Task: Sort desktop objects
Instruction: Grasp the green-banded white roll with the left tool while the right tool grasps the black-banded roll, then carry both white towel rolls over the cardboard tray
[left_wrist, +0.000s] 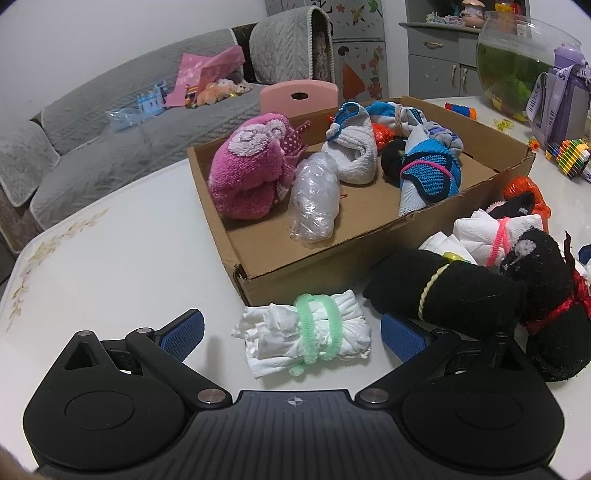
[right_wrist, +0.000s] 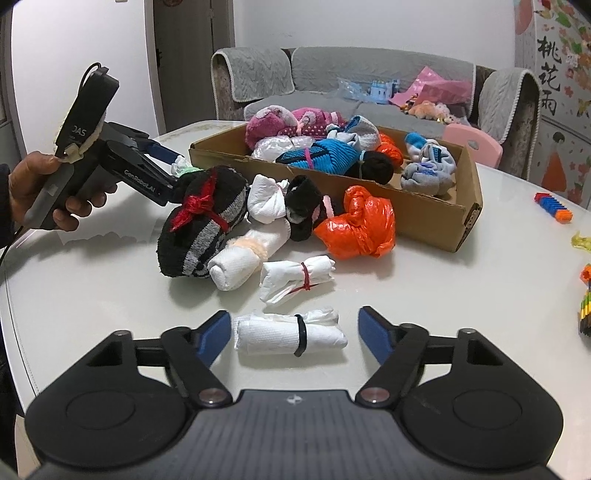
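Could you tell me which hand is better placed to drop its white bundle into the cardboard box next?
Left, probably. The left gripper straddles the green-tied white bundle right beside the cardboard box. The right gripper brackets the black-banded roll, but a pile of bundles lies between it and the box.

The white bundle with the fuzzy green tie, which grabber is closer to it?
Left. The left gripper straddles the white bundle with the green tie, jaws open around it. The right gripper sits farther off, around the white roll with the black band.
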